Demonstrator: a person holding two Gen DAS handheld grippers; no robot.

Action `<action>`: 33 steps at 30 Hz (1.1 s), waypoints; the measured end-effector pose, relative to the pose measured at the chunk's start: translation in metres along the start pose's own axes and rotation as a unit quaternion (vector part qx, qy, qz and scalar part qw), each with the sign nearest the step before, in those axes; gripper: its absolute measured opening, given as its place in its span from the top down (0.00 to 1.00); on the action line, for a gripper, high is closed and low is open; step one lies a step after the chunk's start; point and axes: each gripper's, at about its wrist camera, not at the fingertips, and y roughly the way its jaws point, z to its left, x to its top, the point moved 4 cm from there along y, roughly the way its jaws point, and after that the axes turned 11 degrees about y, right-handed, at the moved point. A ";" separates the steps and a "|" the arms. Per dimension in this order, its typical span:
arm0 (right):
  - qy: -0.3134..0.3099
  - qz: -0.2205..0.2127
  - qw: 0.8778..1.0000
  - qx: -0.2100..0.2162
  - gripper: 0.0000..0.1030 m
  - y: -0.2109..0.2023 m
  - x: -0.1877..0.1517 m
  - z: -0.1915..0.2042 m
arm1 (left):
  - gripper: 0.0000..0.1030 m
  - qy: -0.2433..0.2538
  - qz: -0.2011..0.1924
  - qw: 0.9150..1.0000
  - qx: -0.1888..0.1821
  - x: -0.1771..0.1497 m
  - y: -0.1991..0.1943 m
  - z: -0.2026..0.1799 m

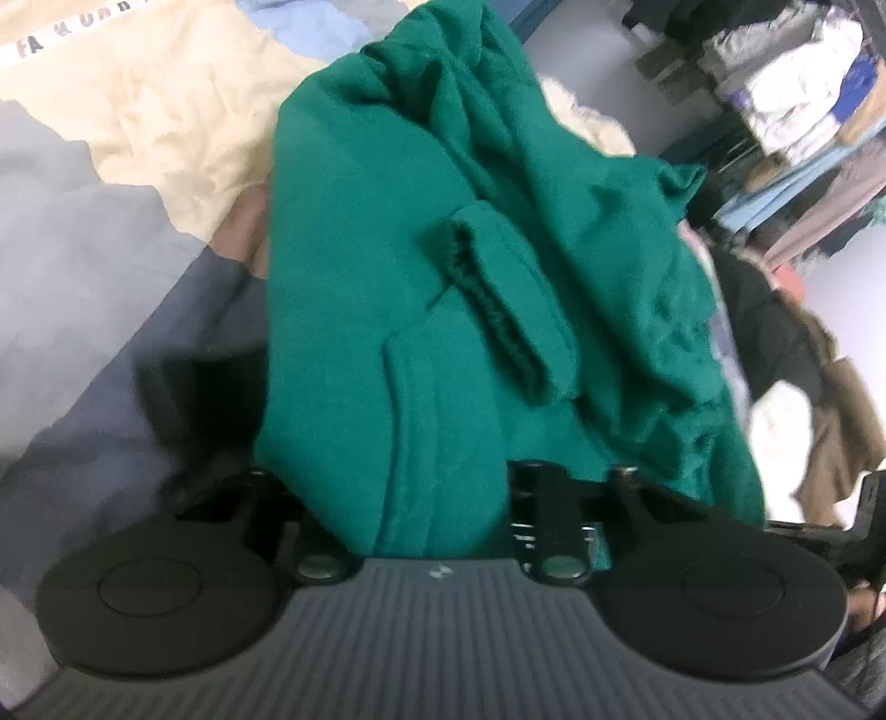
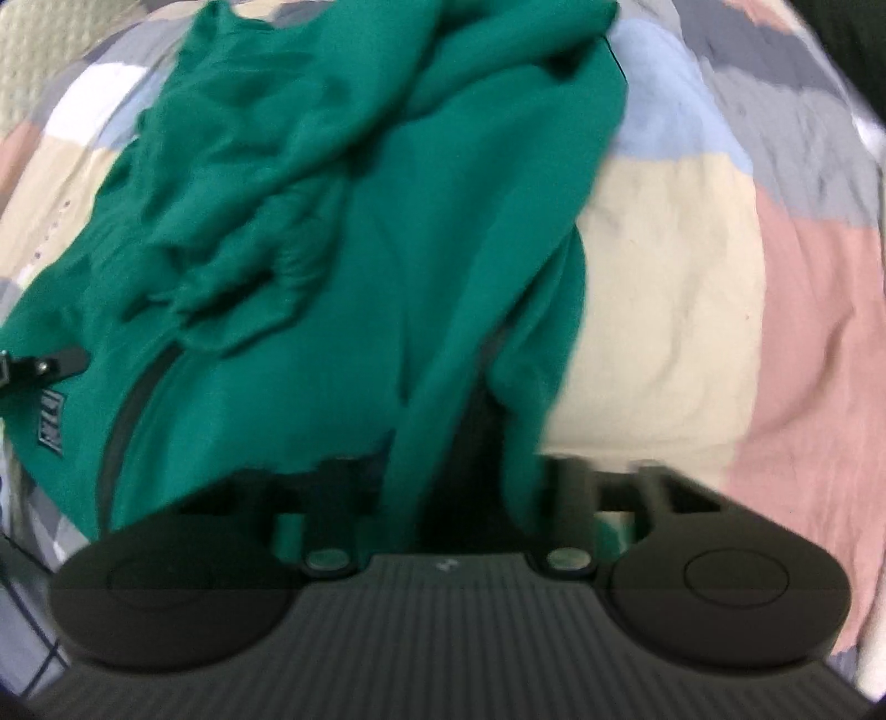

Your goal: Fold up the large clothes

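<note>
— What is the green garment made of?
— Soft matt fleece-like cloth, slightly fuzzy, with a ribbed knit cuff.
— And the bedcover under it?
— Thin woven cloth, matt and finely crinkled, in patchwork colours.
— The left gripper?
— Matt black plastic, a ribbed grey housing, small shiny metal rivets. The right gripper looks the same.

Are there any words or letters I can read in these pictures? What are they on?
"FA" then blurred letters, perhaps "M U R D": on the white strip at the bedspread's top edge, left wrist view; the full word cannot be read.
Small dark tag on the green top, right wrist view: pale marks, too blurred to read.
Small pale mark on the claw body: a logo, no letters.
</note>
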 end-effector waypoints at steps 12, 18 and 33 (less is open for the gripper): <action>0.097 -0.122 0.957 0.245 0.85 -0.155 0.014 -0.014 | 0.85 -0.124 -0.071 0.983 -0.113 0.007 -0.090 0.010; 0.117 -0.159 0.931 0.308 0.85 -0.199 -0.007 -0.026 | 0.85 -0.134 -0.085 0.972 -0.172 -0.007 -0.149 0.000; 0.155 -0.161 0.918 0.327 0.85 -0.219 -0.057 -0.056 | 0.85 -0.109 -0.122 0.967 -0.194 -0.074 -0.226 -0.027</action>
